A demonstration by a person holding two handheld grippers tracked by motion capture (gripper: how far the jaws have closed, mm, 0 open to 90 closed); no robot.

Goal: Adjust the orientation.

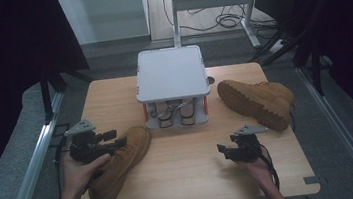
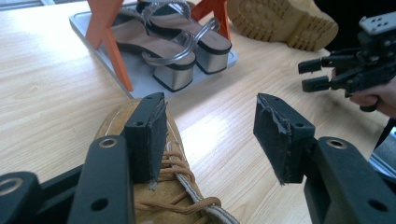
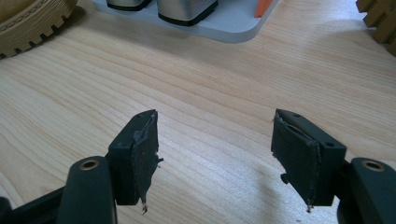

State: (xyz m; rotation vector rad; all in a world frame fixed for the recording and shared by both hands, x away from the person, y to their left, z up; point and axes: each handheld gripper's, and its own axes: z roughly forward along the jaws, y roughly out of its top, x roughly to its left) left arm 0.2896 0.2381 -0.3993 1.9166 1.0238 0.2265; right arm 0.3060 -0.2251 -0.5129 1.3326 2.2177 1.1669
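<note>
With the left claw spread apart over the laces of the near tan boot standing upright on the surface, lower squarely to pinch its collar firmly, while the right claw waits apart, empty.

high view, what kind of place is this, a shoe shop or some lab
Most likely a lab recording setup, not a shop: a small wooden table framed by metal rails, dark curtains around it, loose cables on the floor, and a hand-held gripper in each hand.
</note>
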